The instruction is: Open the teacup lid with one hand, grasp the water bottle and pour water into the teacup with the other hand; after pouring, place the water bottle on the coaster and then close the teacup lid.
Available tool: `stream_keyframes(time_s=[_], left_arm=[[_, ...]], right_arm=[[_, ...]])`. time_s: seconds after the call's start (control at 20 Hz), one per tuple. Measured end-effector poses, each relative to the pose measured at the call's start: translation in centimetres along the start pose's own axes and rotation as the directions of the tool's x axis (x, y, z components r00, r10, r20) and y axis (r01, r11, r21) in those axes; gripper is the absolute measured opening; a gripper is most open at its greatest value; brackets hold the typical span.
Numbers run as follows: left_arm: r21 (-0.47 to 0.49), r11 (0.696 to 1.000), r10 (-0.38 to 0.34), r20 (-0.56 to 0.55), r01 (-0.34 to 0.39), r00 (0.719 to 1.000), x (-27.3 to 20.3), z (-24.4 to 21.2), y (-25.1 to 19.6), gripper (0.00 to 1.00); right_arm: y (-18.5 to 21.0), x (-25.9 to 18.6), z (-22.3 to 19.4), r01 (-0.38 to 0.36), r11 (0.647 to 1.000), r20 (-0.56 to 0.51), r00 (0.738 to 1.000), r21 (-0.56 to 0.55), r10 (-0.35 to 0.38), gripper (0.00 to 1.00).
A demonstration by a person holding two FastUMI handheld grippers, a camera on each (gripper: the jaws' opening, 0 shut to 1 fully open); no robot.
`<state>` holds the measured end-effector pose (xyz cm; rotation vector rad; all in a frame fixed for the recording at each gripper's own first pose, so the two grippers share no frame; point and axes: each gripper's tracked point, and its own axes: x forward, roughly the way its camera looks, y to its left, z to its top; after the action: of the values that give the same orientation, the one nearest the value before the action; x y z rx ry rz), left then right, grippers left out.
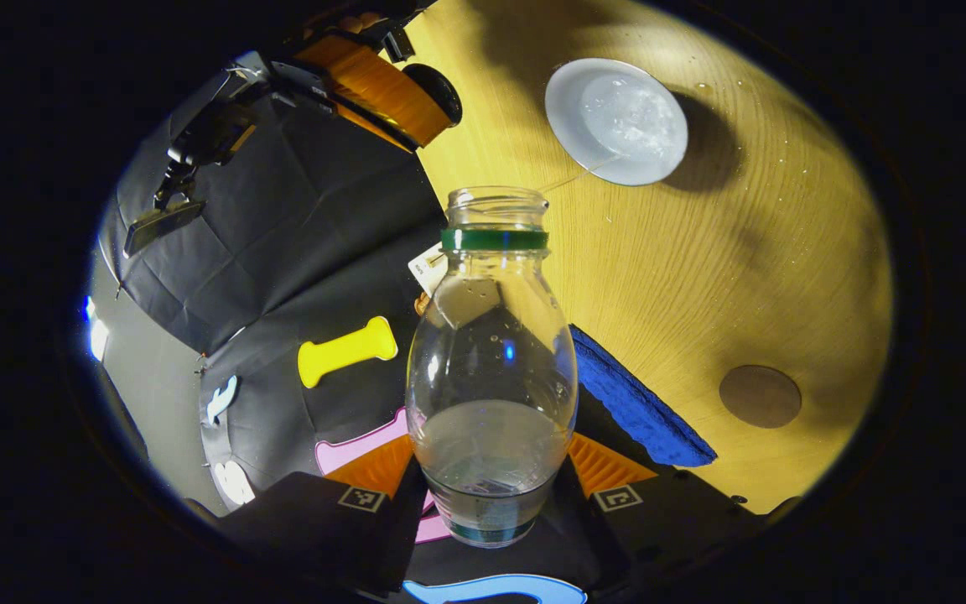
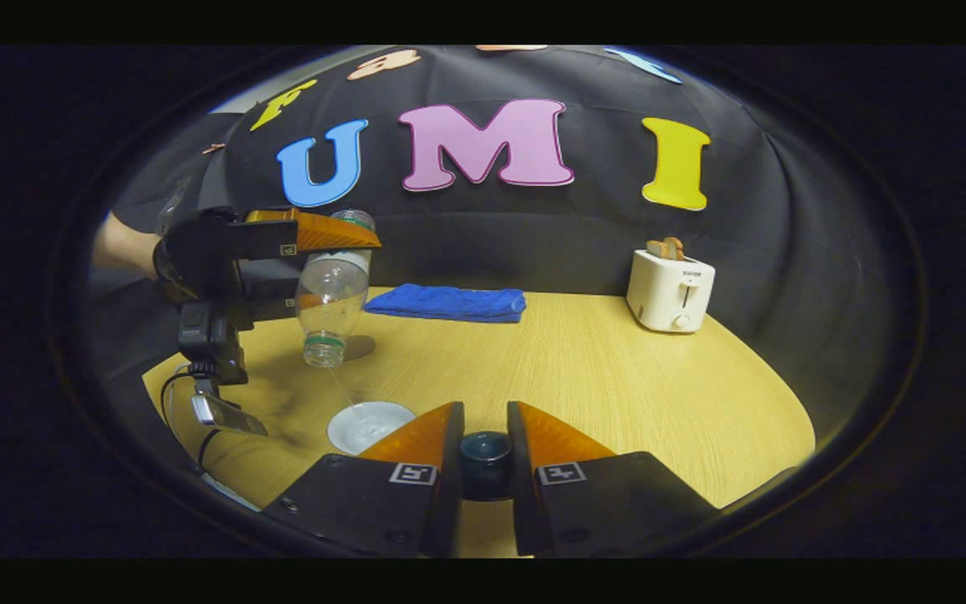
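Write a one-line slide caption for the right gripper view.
Left gripper tips the water bottle mouth-down over the open teacup while the right gripper holds the lid aside.

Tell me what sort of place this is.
Likely a staged recording booth posing as a kitchen table: a black cloth wall behind a wooden table, with a toaster and a folded blue towel.

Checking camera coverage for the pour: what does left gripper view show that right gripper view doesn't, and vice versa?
Left gripper view alone: the round brown coaster on the wooden table, and the left gripper close up.

Right gripper view alone: the white toaster, and the right gripper shut on the dark teal lid knob.

Both: the tilted clear plastic water bottle, white teacup, thin water stream, and folded blue towel.
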<state>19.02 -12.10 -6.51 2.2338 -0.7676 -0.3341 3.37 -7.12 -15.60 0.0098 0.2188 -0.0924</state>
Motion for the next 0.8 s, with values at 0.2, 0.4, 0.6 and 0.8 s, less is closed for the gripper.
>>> stream_keyframes(time_s=[0.2,0.4,0.6,0.8], left_arm=[[-0.016,1.0,-0.002,0.01,0.002,1.0,0.5,0.2,-0.4,0.75],[-0.037,0.999,-0.018,0.006,0.018,1.0,0.8,0.2,-1.3,0.75],[-0.167,0.985,-0.039,-0.007,0.037,0.999,0.2,-0.3,-2.2,0.74],[-0.388,0.922,-0.019,-0.055,-0.003,0.998,-2.1,-2.1,-0.5,0.74]], right_arm=[[-0.1,0.5,-0.3,0.005,1.0,-0.008,1.0,0.006,-0.005,0.29],[0.3,1.0,-0.4,0.0,1.0,-0.015,1.0,0.003,0.001,0.29],[0.7,1.4,-0.4,-0.012,1.0,-0.036,0.999,-0.008,0.011,0.33],[0.5,0.9,2.0,-0.02,0.999,-0.03,0.999,-0.041,0.018,0.33]])
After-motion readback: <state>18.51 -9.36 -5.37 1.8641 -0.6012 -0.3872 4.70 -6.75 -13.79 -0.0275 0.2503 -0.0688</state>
